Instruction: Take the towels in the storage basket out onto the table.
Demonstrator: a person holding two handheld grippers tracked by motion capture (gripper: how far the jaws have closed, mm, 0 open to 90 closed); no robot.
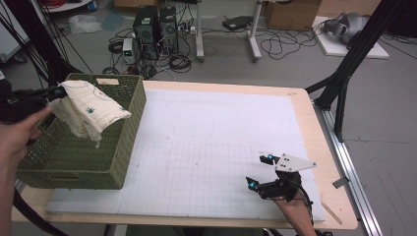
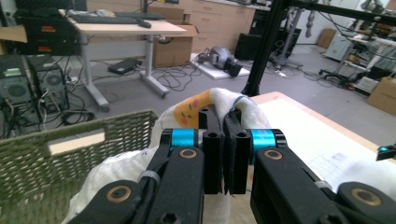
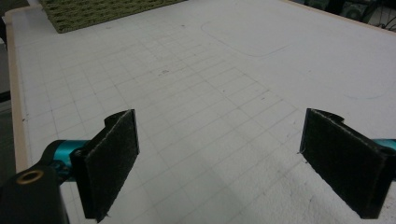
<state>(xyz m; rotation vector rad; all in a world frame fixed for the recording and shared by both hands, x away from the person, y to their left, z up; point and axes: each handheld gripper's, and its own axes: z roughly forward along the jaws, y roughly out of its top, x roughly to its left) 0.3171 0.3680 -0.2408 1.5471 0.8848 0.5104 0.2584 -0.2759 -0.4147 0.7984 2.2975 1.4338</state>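
A folded white cloth (image 1: pixel 91 109) with small printed figures hangs over the green woven basket (image 1: pixel 127 147) at the table's left. My left gripper (image 1: pixel 58 92) is shut on the cloth's upper edge, above the basket's far left side. In the left gripper view the jaws are pressed together on the white cloth (image 2: pixel 219 100), which shows a yellow printed face. My right gripper (image 1: pixel 260 171) rests low over the white grid mat (image 1: pixel 206 147) near the front right, open, with nothing between its pads (image 3: pixel 114 158).
The basket (image 3: pixel 93 14) lies far ahead in the right gripper view. Black tripod legs (image 1: pixel 344 73) stand off the table's right edge. Computers, cables and desks are on the floor behind the table.
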